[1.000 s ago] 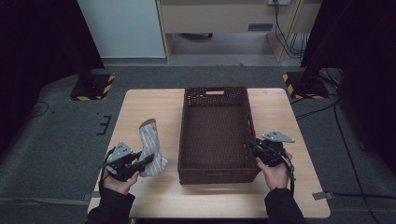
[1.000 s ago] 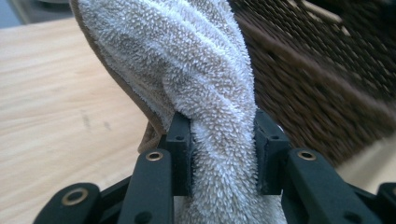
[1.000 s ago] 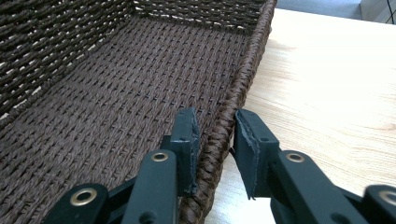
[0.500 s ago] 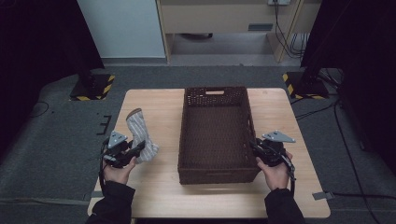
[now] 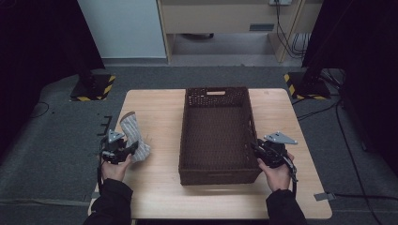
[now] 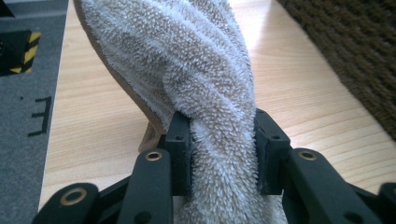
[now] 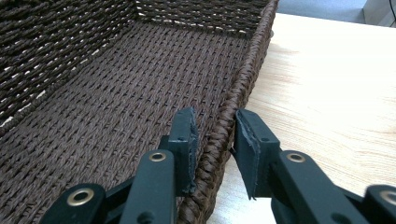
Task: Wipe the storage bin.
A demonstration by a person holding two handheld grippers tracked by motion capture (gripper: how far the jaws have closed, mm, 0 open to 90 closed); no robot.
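At table's left edge, we see left gripper (image 5: 123, 152) clamped on bunched towel (image 5: 134, 137), long axis running up-left, away from us. Basket (image 5: 217, 96) lies well to its right; right gripper (image 5: 256, 147) pinches basket's near-right rim.

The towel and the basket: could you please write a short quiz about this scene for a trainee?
1. True or false: the left claw is shut on the towel.
2. Which part of the wicker basket sits between the pads of the right claw: A) its handle hole, B) its side rim, C) its floor?
3. Fill in: the towel lies on the wooden ____, outside the basket.

Key: 1 true; 2 B; 3 table.
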